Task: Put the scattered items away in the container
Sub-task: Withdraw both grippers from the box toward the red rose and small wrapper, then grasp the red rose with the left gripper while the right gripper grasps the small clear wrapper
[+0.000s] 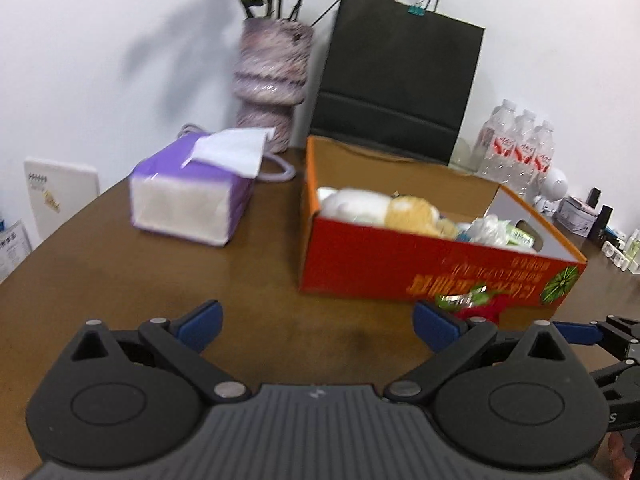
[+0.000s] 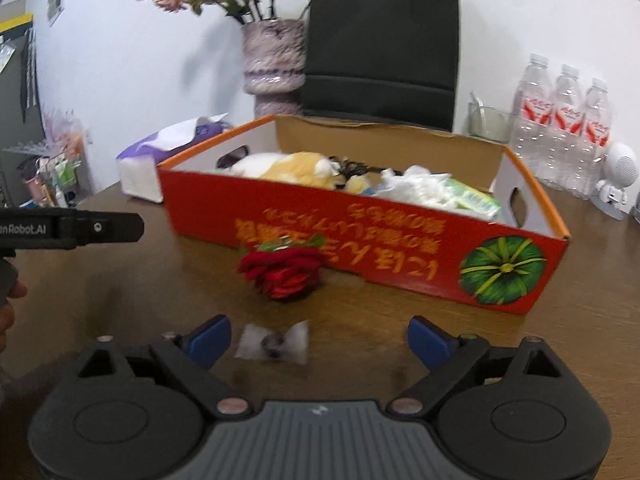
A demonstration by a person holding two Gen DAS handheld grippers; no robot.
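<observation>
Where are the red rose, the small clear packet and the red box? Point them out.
red rose (image 2: 286,274), right wrist view, on the petals.
small clear packet (image 2: 274,342), right wrist view, its middle.
red box (image 2: 380,248), right wrist view, front wall.

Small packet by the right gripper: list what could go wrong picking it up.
1. The packet lies flat on the table, so the open right gripper may scrape the wood or slip off it.
2. The red rose sits just beyond; overshooting could knock it against the box.
</observation>
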